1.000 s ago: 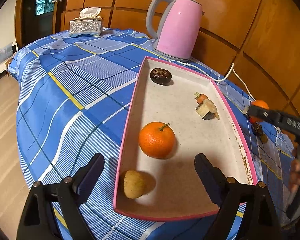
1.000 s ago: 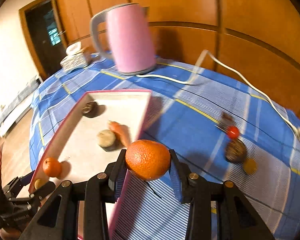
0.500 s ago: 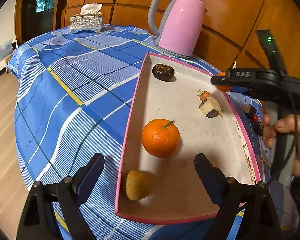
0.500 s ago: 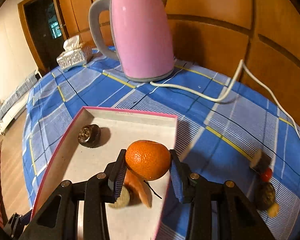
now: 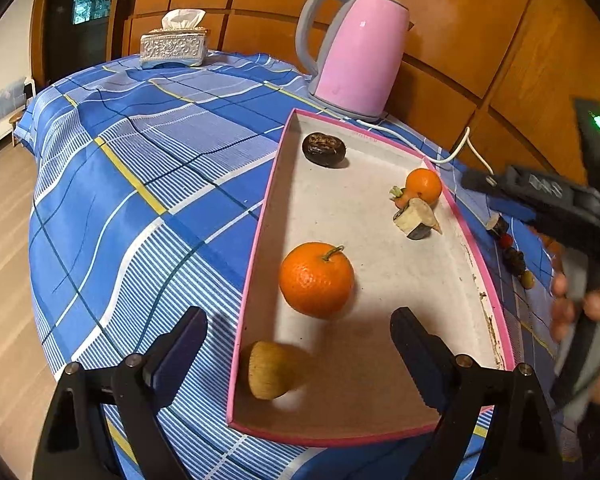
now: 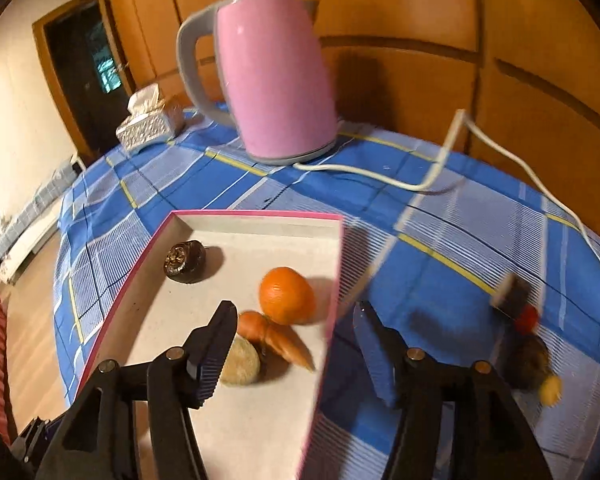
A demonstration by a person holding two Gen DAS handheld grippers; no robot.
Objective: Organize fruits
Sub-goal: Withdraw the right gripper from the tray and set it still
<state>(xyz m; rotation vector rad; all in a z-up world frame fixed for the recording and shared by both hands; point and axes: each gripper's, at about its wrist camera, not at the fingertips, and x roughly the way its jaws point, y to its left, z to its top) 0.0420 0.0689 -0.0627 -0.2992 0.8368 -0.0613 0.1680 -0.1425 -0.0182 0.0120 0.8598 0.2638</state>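
Jaws of the right gripper [image 6: 296,340] are opening, the small round orange tangerine [image 6: 286,296] lying free in the pink-rimmed cardboard tray [image 6: 260,215]; the left gripper [image 5: 300,340] is hovering wide open.

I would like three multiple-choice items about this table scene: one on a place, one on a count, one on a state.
1. Where does the dark round fruit lie in the pink-rimmed tray?
A. far end, near the kettle
B. near end, beside the brown fruit
C. outside, on the cloth

2. How many oranges lie in the tray?
A. one
B. two
C. three

3. What is between the fingers of the right tongs?
A. an orange
B. a carrot
C. nothing gripped

Answers:
1 A: it sits by the tray's far wall, below the pink kettle.
2 B: a large orange and a smaller orange.
3 C: the fingers are opening, and the smaller orange rests on the tray floor beyond them.
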